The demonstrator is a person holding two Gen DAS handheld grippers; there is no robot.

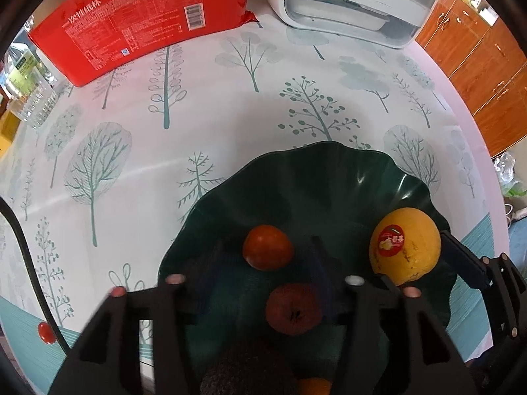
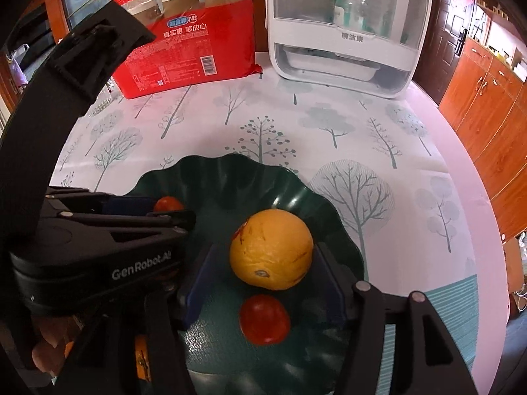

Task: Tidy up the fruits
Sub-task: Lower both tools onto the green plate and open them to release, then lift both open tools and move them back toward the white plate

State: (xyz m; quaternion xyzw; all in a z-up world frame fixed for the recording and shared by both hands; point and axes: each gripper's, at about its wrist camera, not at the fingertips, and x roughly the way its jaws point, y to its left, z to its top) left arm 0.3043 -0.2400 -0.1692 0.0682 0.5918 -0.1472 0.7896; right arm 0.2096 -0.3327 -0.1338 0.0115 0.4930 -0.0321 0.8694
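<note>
Over the green dish (image 1: 329, 177) on the tree-print table (image 1: 197, 105), both my grippers hang with jaws apart, clamped on nothing — the left gripper (image 1: 263, 263) straddles a small red fruit (image 1: 267, 247), the right gripper (image 2: 268, 273) brackets the yellow citrus (image 2: 271, 253). Four fruits seem already dished; one red berry (image 1: 45, 332) is left outside — I judge the task nearly done.

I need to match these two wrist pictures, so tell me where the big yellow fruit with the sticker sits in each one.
Left wrist view: the yellow fruit lies at lower right in the green plate, beyond the left gripper.
Right wrist view: the fruit is at centre, between the right gripper's open fingers.
Shared landmark: the red package at the table's far side, left of the white appliance.
</note>
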